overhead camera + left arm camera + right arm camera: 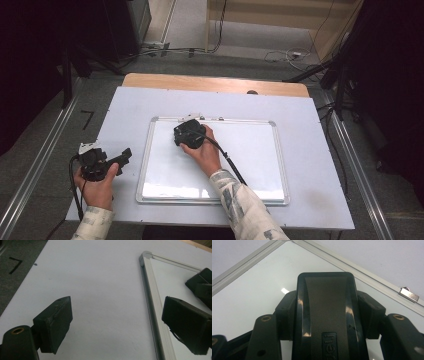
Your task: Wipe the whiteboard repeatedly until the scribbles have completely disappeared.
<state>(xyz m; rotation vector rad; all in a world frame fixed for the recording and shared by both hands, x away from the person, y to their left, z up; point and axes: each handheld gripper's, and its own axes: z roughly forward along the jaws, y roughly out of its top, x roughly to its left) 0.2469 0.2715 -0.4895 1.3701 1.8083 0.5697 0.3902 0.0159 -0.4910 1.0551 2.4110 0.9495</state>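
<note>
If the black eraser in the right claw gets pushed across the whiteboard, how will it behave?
The eraser looks like a rigid, glossy plastic block, so it probably won't flex. Clamped in the right claw, it seems secure. On the smooth whiteboard it should slide, not roll.

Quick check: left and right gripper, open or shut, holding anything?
Left gripper: open, empty, over the table.
Right gripper: shut on a black eraser, over the whiteboard.

Black eraser [325, 315]: lower end cut off; lettering unreadable. Whiteboard [249, 297] beneath eraser: surface hidden, contact undeterminable.
</note>
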